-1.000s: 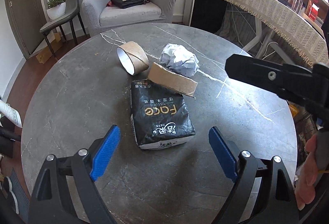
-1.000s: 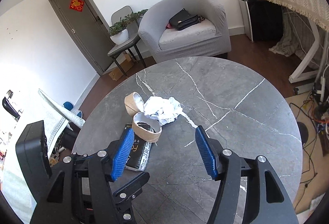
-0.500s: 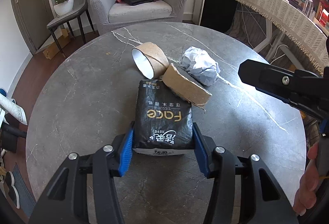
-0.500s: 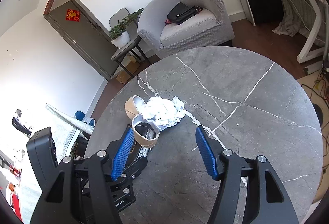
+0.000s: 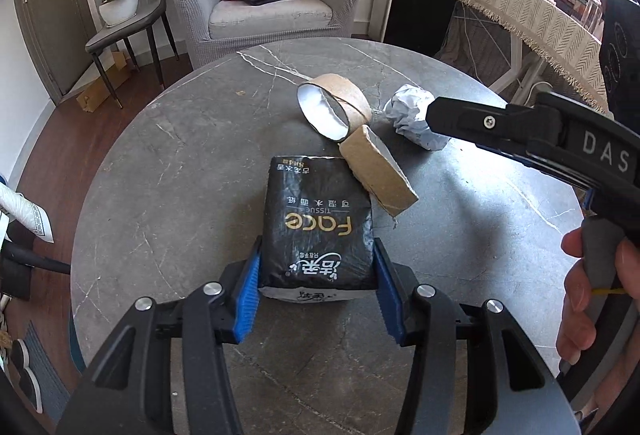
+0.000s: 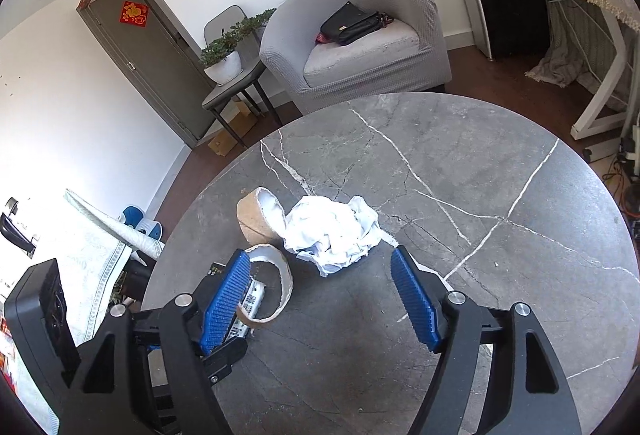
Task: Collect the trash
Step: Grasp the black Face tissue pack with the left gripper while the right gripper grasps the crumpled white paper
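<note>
Left wrist view looks steeply down over the table (image 5: 168, 171), close, facing the armchair (image 5: 272, 7). Right wrist view sits to its right, tilted shallower, same facing. Both share table (image 6: 500, 163), paper ball (image 6: 332, 231), rolls, armchair (image 6: 360, 47).

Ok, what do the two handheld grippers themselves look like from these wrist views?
Both match: the left gripper and right gripper have black plastic finger arms with silver round screw heads and blue ribbed pads. Seen side-on from the left wrist view, the right gripper's black body bears white letters "DAS" and a grey handle, gripped by a bare hand. No sleeve or cable shows.
</note>
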